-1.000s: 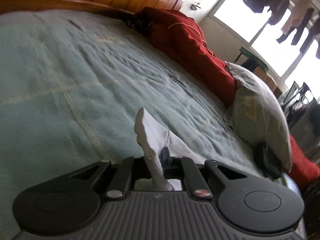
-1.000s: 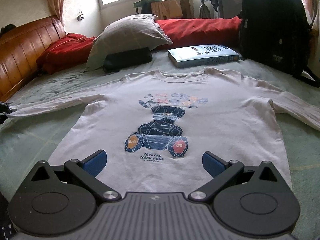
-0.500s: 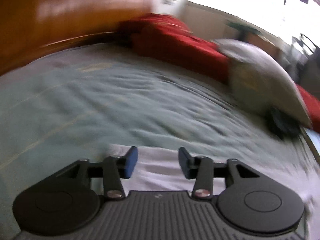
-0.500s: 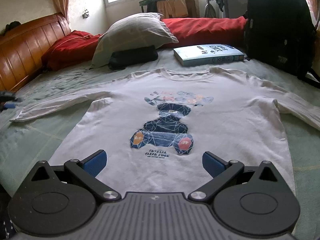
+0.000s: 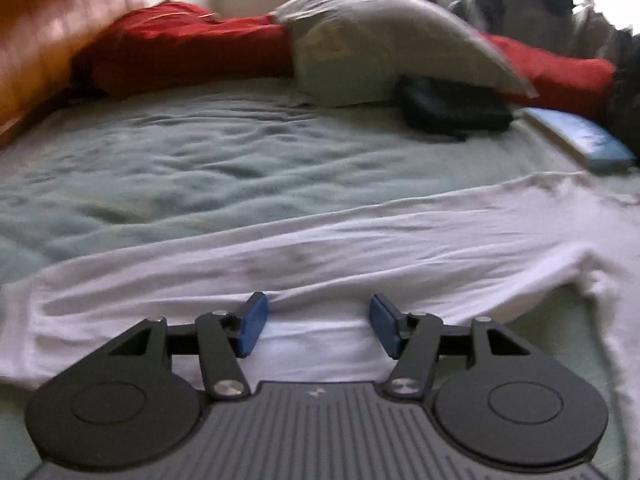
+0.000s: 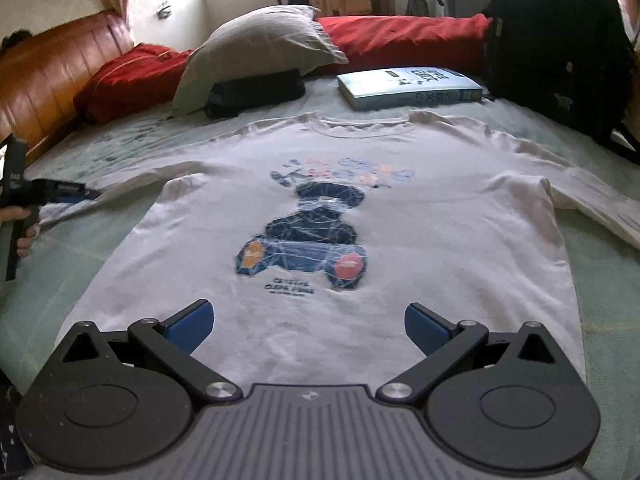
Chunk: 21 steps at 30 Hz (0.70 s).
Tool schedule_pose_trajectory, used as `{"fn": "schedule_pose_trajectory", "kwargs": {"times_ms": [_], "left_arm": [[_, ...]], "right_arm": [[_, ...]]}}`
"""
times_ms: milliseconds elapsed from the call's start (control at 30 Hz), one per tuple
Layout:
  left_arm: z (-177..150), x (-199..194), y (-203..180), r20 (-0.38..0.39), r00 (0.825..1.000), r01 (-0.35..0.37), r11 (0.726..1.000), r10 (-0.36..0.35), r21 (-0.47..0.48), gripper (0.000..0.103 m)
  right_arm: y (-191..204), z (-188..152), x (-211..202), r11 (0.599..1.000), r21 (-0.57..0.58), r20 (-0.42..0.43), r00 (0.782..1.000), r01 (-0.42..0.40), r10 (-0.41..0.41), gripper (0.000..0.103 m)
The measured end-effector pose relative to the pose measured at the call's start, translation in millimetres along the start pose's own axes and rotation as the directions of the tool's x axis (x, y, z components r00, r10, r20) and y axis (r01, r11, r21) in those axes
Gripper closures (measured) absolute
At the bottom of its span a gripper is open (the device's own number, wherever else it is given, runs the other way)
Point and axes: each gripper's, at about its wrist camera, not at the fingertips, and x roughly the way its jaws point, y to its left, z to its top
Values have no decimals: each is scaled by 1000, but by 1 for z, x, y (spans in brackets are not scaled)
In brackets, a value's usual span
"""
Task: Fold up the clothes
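White long-sleeved shirt [image 6: 320, 240] spread flat, print side up, on green bed cover [image 5: 200, 160]; collar toward pillow [image 6: 260, 46] and book [image 6: 408, 88]. Left sleeve [image 5: 320, 252] stretched out sideways across cover. Left gripper [image 5: 314, 326] released, blue pads apart, sleeve cloth lying between and beneath them, not pinched. Right gripper [image 6: 308, 324] wide open just above shirt hem, gripping nothing. Left-gripper view blurred. Red bedding [image 6: 132, 76], wooden headboard [image 6: 52, 80], black backpack [image 6: 560, 40] around far edges of bed.
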Motion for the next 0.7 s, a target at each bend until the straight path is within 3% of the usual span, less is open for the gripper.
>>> {"fn": "schedule_pose_trajectory", "kwargs": {"times_ms": [67,100,200,333,433,500,567,700], "left_arm": [[11,-9,-6,-13,1000,-22,1000,22,-5,44],[17,-16,-15,-3,1000,3,1000,-3,10,42],[33,-31,-62,21,990,141,987,-143,82,28],[43,-30,-144,-36,956,293,941,-291,171,25],[40,-7,-198,-102,951,308,925,-292,222,25],[38,15,-214,-143,953,292,931,-266,221,25],[39,38,-223,-134,969,232,948,-206,219,19],[60,68,-214,-110,976,200,974,-188,109,8]], "right_arm": [[-7,-1,-1,1000,19,6,1000,-6,6,0],[-10,-1,-2,1000,28,9,1000,-10,10,0],[-16,3,-1,999,37,9,1000,-21,20,0],[-17,10,1,1000,-8,0,1000,-12,12,0],[-21,13,1,1000,-31,6,1000,-1,2,0],[-26,12,1,1000,-27,9,1000,-5,5,0],[-34,7,2,1000,-10,5,1000,-16,16,0],[-51,-1,8,999,39,-12,999,-36,37,0]]}}
